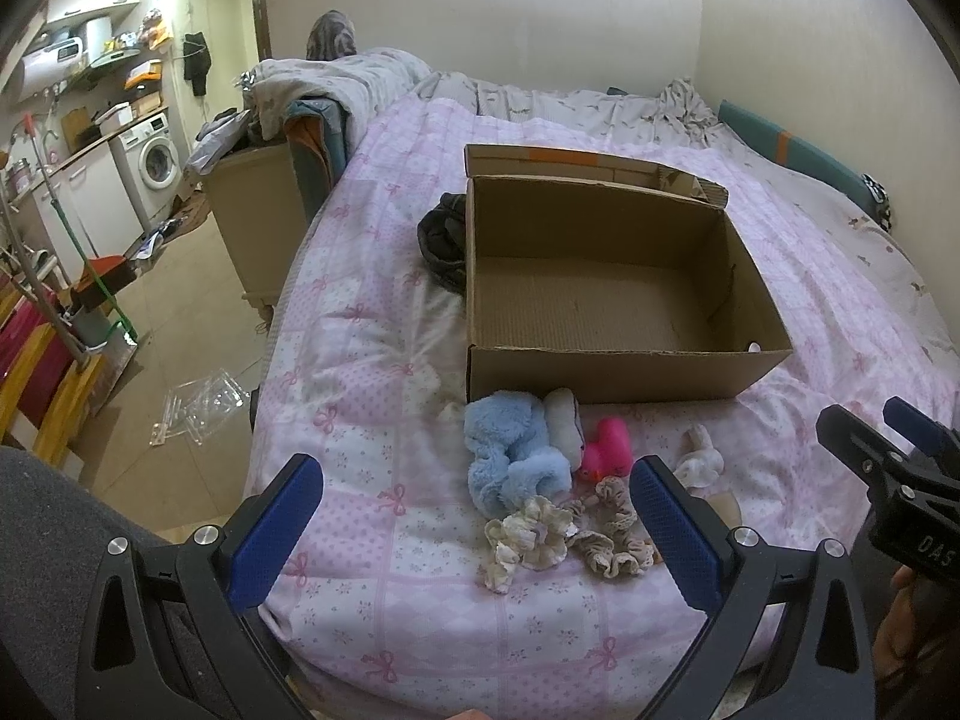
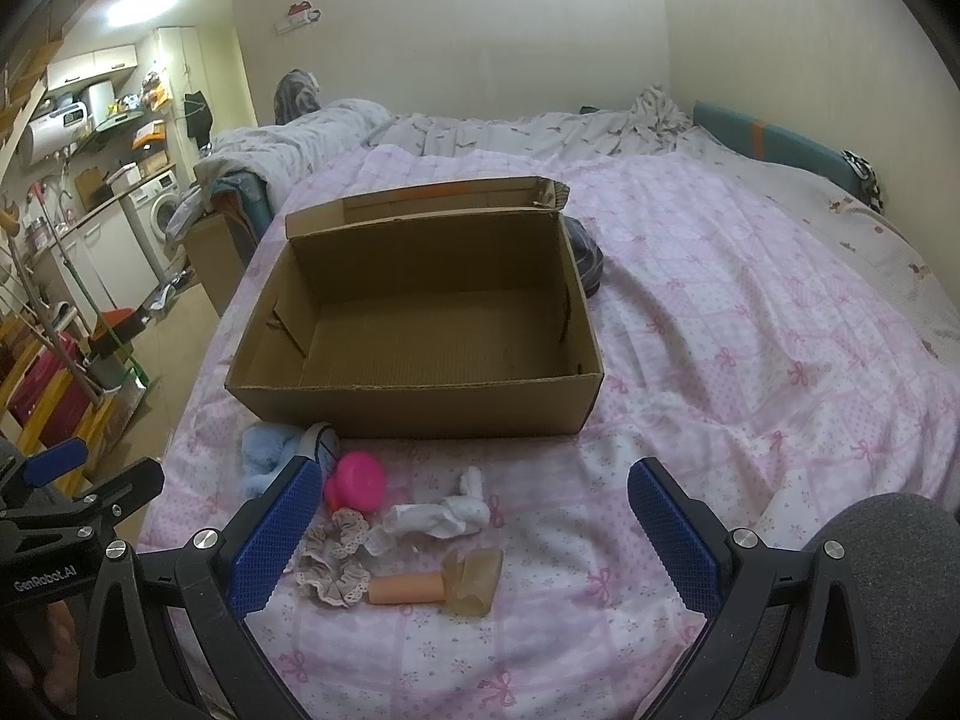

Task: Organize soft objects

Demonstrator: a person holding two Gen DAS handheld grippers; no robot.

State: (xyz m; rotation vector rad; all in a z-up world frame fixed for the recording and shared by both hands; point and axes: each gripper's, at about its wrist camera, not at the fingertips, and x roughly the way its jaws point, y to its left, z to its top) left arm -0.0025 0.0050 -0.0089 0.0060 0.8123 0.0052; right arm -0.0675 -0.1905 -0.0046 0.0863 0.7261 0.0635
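An open, empty cardboard box (image 1: 606, 285) (image 2: 420, 324) sits on the pink bedspread. In front of it lie a blue plush toy (image 1: 510, 450) (image 2: 264, 450), a pink soft toy (image 1: 609, 444) (image 2: 357, 480), a white cloth bunny (image 1: 699, 456) (image 2: 444, 513), a cream scrunchie (image 1: 531, 534), a beige lace scrunchie (image 1: 612, 534) (image 2: 333, 558) and a tan rubbery piece (image 2: 444, 582). My left gripper (image 1: 474, 540) is open and empty over the scrunchies. My right gripper (image 2: 474, 540) is open and empty above the tan piece and bunny.
A dark garment (image 1: 444, 240) (image 2: 585, 258) lies beside the box. The bed's left edge (image 1: 270, 420) drops to a floor with clear plastic pieces (image 1: 201, 405). Rumpled grey bedding (image 1: 540, 96) lies at the back. A wall runs along the right.
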